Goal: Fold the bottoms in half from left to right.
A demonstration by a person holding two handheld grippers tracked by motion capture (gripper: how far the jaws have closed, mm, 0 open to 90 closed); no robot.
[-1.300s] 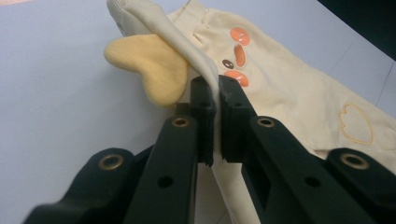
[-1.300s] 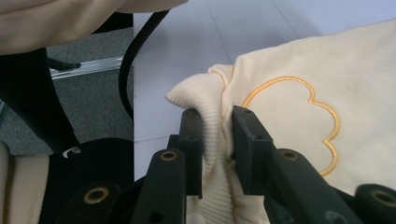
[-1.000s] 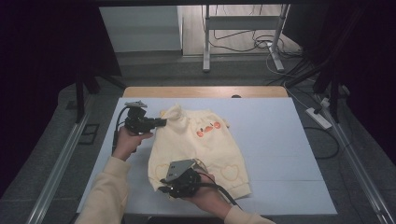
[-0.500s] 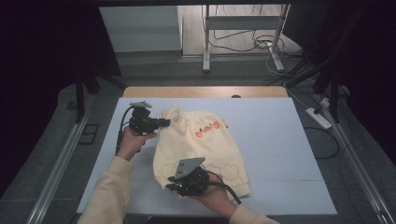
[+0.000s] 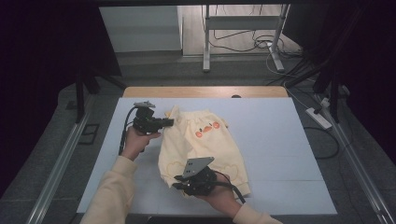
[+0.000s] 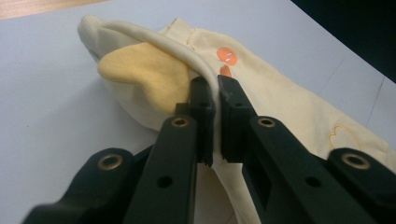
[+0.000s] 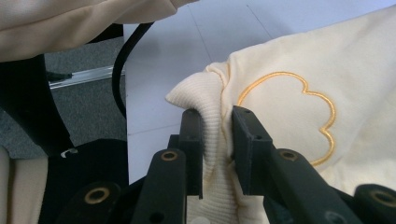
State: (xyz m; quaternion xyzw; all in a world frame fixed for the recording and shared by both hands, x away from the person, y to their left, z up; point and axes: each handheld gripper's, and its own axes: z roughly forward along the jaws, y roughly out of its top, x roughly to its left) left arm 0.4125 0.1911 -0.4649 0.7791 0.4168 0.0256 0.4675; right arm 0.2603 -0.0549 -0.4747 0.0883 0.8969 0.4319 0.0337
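A person seated at a table works a small cream-yellow garment (image 5: 203, 144) with a hand-held gripper in each hand. The garment lies spread on the pale blue table cover (image 5: 280, 140), roughly at its middle, with an orange duck-like motif (image 5: 208, 128) on the chest and outlined cloud shapes stitched near the lower hem.

The left gripper (image 5: 164, 122) reaches in from the garment's upper left edge. In the left gripper view its jaws are clenched tight on the ribbed edge (image 6: 205, 74) of the cloth, a thin fold pinched between the two black pads, with a darker yellow inner lining (image 6: 140, 74) bulging just beside them.

The right gripper (image 5: 180, 182) sits at the lower left corner of the garment, close to the near edge of the table. In the right gripper view its jaws are grasping a bunched ribbed cuff (image 7: 212, 126), the thick knit filling the gap between the pads, right beside an orange-outlined cloud (image 7: 289, 112).

Both forearms wear cream sleeves (image 5: 112, 186). Black cables trail from each gripper, and a grey three-cornered plate (image 5: 198, 165) tops the right one.
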